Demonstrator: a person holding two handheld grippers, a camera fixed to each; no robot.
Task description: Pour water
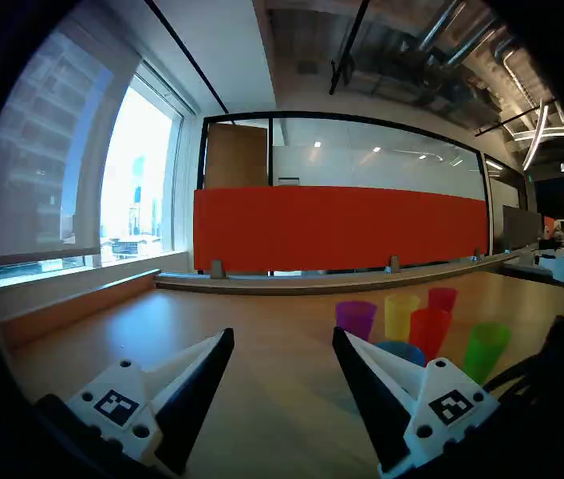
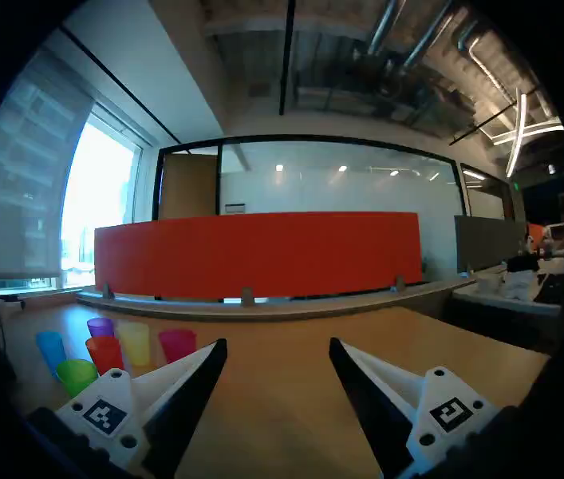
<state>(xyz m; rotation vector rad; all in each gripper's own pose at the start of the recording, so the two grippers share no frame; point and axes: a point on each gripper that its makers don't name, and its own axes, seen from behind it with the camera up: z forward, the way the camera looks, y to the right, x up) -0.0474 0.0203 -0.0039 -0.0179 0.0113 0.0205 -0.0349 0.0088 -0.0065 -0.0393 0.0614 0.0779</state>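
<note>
Several coloured plastic cups stand in a cluster on the wooden table (image 1: pixel 282 335). In the left gripper view the purple cup (image 1: pixel 356 318), yellow cup (image 1: pixel 400 314), red cup (image 1: pixel 428 333), pink cup (image 1: pixel 443 298), green cup (image 1: pixel 485 350) and blue cup (image 1: pixel 400 352) sit ahead and right of my left gripper (image 1: pixel 282 351), which is open with nothing between its fingers. In the right gripper view the same cluster lies at the left: blue cup (image 2: pixel 51 350), green cup (image 2: pixel 76 374), red cup (image 2: pixel 105 353), yellow cup (image 2: pixel 134 342), pink cup (image 2: pixel 176 344). My right gripper (image 2: pixel 278 355) is open and holds nothing.
A long red divider panel (image 1: pixel 337 227) runs along the table's far edge. Bright windows (image 1: pixel 134 191) line the left side with a wooden ledge below. Further desks with clutter (image 2: pixel 521 279) stand at the far right.
</note>
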